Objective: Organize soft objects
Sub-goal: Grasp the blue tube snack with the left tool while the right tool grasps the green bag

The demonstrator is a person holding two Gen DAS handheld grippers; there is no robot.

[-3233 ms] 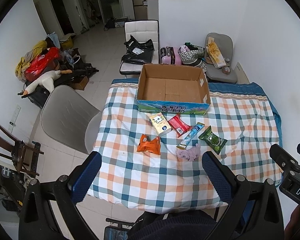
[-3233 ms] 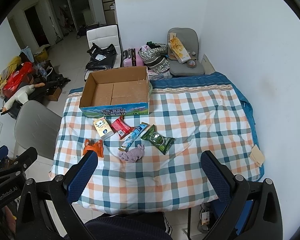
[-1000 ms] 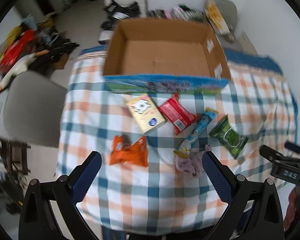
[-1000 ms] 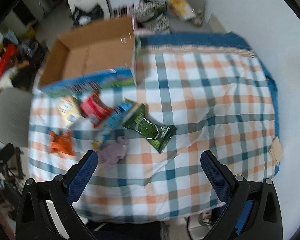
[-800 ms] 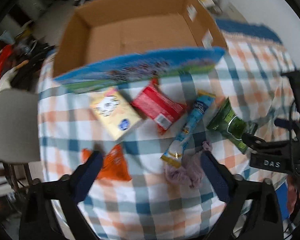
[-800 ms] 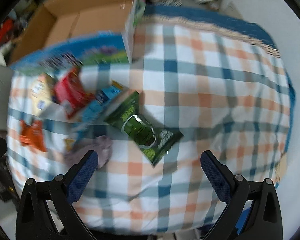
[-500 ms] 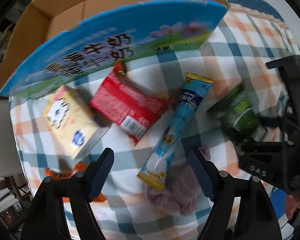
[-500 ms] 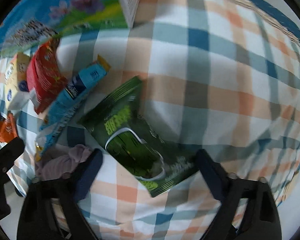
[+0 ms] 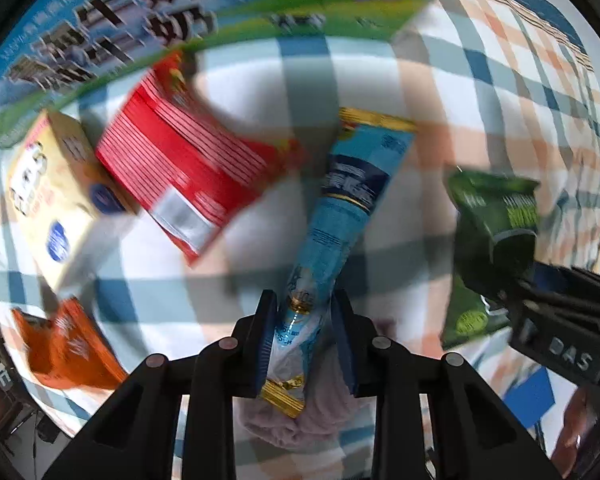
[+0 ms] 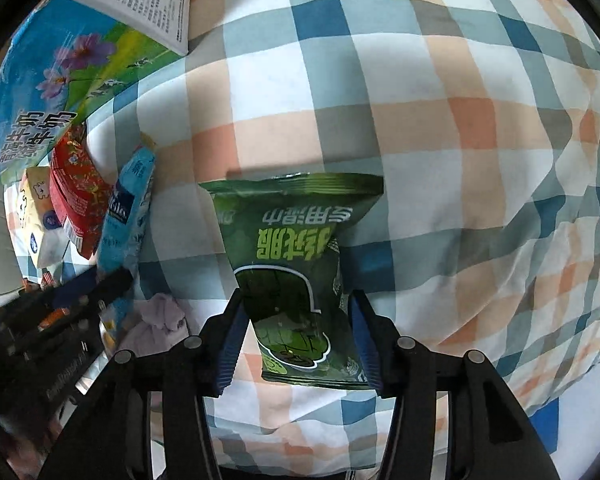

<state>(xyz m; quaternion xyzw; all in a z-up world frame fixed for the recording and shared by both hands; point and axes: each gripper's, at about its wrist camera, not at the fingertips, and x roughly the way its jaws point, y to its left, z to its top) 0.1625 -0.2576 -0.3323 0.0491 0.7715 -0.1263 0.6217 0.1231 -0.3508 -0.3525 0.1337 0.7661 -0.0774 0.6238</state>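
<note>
Blue pads of left gripper pinch blue sachet tail; right gripper clamps green pouch. Slick film may slip mid-lift.

We see box at far edge of row, on tabletop. Before it, left to right: tissue pack, wafer pack, tube, wipes. Chip bag lies nearer us, left, before tissue pack. Cloth lies under near end of tube. Left claw straddles near end of tube; right claw straddles near half of wipes, with tube and cloth to its left.
</note>
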